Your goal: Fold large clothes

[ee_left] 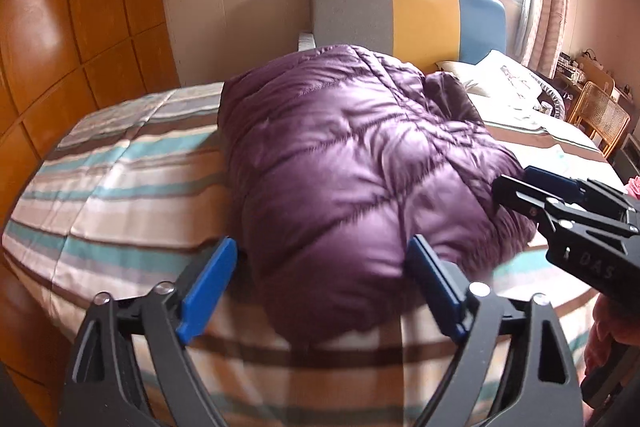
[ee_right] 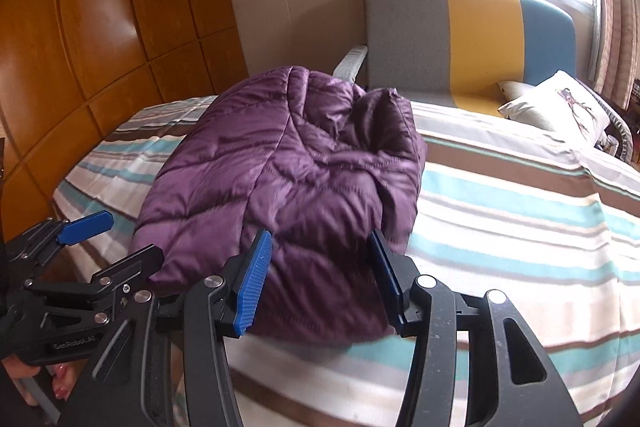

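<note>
Bed [ee_left: 120,179], striped cover in brown, cream, grey and teal: fills the lower part of both views and serves as the reference for all that follows.

Wardrobe [ee_left: 60,27], glossy orange-brown panels: stands beyond the bed's left edge.

Headboard [ee_left: 404,15], upholstered in grey, yellow and blue blocks: at the far end of the bed, under a bright curtained window.

Purple puffer jacket [ee_left: 352,163], quilted and shiny: lies folded into a thick bundle on the bed's near-left part, its near edge close to the bed's front edge, the collar end turned toward the headboard.

Pillow [ee_left: 504,75], white with a printed figure: at the bed's far right, by the headboard.

Cane chair [ee_left: 600,115]: just beyond the bed's right side.

Left gripper [ee_left: 324,267], black frame, blue pads: jaws spread wide above the bed's front edge, straddling the bundle's near end without pressing it.

Right gripper [ee_right: 320,259]: jaws parted about halfway, the pads flanking the bundle's near edge; whether they touch the fabric is not clear.
</note>
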`<state>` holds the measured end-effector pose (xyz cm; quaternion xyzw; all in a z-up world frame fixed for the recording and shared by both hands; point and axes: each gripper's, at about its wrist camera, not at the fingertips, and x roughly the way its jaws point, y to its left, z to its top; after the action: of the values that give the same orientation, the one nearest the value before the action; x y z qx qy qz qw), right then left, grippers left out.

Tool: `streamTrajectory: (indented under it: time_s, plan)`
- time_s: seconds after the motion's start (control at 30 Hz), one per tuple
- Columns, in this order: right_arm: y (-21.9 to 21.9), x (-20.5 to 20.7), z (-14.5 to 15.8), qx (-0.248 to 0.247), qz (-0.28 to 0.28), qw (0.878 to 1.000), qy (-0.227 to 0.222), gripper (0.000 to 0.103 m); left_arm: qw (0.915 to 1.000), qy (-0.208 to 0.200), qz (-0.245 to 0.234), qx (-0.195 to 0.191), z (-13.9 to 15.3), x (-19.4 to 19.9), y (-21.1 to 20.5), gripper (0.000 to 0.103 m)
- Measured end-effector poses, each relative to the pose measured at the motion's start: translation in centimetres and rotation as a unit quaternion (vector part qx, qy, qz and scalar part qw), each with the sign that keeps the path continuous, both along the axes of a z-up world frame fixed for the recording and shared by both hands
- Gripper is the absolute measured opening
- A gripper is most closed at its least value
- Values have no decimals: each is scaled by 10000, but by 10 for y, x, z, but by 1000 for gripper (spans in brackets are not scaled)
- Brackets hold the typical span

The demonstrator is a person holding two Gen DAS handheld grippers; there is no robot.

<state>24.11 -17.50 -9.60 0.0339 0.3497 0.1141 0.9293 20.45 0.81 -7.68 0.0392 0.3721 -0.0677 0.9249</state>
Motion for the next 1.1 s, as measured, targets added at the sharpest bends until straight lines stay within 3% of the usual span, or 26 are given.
streamTrajectory:
  time_s: [0.1,0.17,0.3,0.37,0.47,0.8,1.1]
  plan:
    - [3,-17,-1,-58,109,9999,28,50,9999,54,36,-93,-3,-19,8,100]
    - [6,-28,-2,-37,184,9998,51,70,9999,43,130,-97,-3,-32,13,101]
    - [15,-50,-1,-136,244,9996,-23,81,9987,-68,506,-27,2,-50,21,101]
    - [18,-60,0,-201,185,9996,-32,94,9964,-181,823,22,4,-62,27,101]
    - [19,-73,5,-280,59,9995,-125,100,9927,-293,1166,102,8,-75,35,101]
    - [10,-98,18,-525,-567,9963,-390,100,9921,-558,1119,41,21,-104,40,101]
    - [9,-100,21,-507,-506,9966,-418,100,9933,-541,1025,28,21,-111,37,101]
